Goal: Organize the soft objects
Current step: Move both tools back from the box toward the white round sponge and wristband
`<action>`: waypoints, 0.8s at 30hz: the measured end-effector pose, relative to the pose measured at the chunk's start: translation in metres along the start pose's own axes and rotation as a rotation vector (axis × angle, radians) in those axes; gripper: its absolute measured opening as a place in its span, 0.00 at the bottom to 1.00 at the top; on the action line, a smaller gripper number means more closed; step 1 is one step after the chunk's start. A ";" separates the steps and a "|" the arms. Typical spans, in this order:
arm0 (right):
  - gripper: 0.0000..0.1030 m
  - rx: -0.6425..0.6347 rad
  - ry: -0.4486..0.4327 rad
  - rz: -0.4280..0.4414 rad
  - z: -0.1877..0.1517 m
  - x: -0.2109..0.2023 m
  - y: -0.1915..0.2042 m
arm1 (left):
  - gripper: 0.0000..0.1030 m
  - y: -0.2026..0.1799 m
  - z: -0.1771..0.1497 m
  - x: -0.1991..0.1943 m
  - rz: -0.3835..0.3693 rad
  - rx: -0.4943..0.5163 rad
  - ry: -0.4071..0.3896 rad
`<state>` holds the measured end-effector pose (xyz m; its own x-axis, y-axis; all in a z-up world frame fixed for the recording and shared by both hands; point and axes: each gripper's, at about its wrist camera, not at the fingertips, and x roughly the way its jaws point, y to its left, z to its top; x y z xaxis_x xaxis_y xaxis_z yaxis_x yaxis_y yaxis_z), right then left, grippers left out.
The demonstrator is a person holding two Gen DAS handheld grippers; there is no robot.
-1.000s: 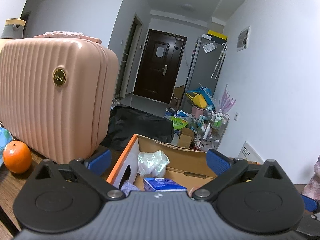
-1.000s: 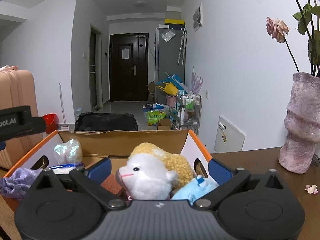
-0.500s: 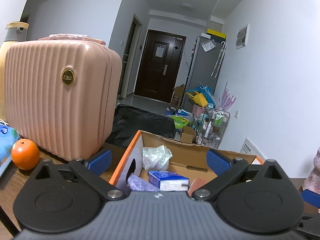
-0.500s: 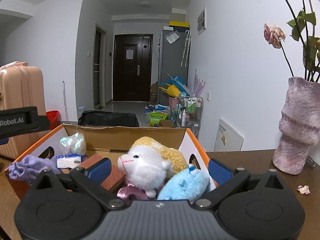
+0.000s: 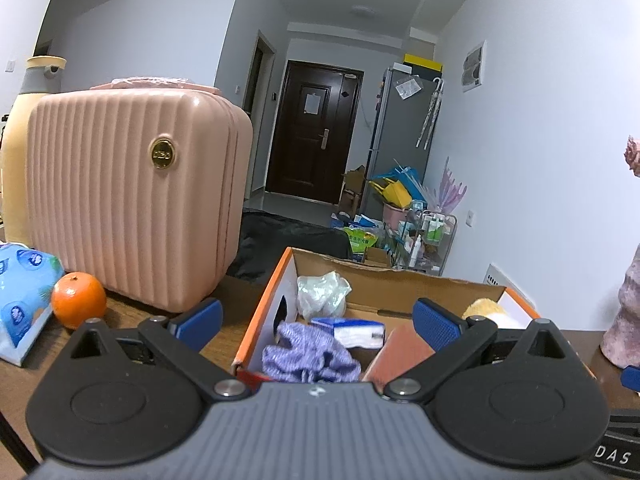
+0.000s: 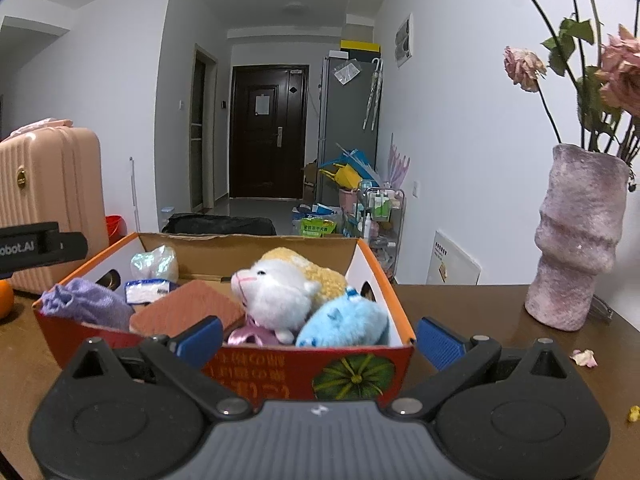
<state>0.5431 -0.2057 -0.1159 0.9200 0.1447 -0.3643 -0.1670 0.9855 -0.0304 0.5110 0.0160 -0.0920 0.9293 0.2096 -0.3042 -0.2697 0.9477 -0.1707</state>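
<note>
An orange cardboard box (image 6: 280, 372) stands on the brown table and holds a white and yellow plush animal (image 6: 280, 288), a blue plush (image 6: 344, 320), a purple cloth (image 6: 80, 304), a brown pad (image 6: 188, 312), a tissue pack (image 6: 146, 290) and a clear bag (image 6: 154, 262). My right gripper (image 6: 318, 342) is open and empty in front of the box's near wall. My left gripper (image 5: 316, 322) is open and empty at the box's left end (image 5: 260, 320), above the purple cloth (image 5: 308, 356).
A pink suitcase (image 5: 132, 196) stands on the table at left, with an orange (image 5: 78, 306) and a blue tissue pack (image 5: 20, 292) beside it. A purple vase (image 6: 576, 240) with dried roses stands at right. Petals (image 6: 584, 358) lie on the table (image 6: 500, 316).
Both grippers have drawn back from the box and risen, so more of the box and its front wall shows. Both stay open and empty.
</note>
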 end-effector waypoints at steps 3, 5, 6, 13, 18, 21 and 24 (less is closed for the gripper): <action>1.00 -0.003 0.007 -0.001 -0.006 -0.010 -0.003 | 1.00 0.003 -0.003 -0.009 -0.003 0.006 0.004; 1.00 -0.004 0.011 -0.001 -0.011 -0.017 -0.006 | 1.00 0.005 -0.005 -0.015 -0.007 0.010 0.008; 1.00 -0.005 0.014 0.000 -0.014 -0.021 -0.007 | 1.00 0.006 -0.006 -0.018 -0.008 0.012 0.010; 1.00 -0.017 0.040 -0.003 -0.032 -0.047 -0.013 | 1.00 0.011 -0.018 -0.044 -0.018 0.032 0.027; 1.00 -0.023 0.056 -0.001 -0.043 -0.065 -0.017 | 1.00 0.015 -0.024 -0.061 -0.027 0.042 0.041; 1.00 -0.020 0.064 -0.002 -0.048 -0.074 -0.020 | 1.00 0.017 -0.028 -0.071 -0.033 0.046 0.051; 1.00 -0.011 0.075 -0.002 -0.054 -0.082 -0.023 | 1.00 0.020 -0.031 -0.080 -0.037 0.052 0.060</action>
<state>0.4522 -0.2448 -0.1353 0.8913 0.1357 -0.4325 -0.1700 0.9846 -0.0415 0.4236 0.0103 -0.1006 0.9211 0.1609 -0.3545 -0.2203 0.9662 -0.1341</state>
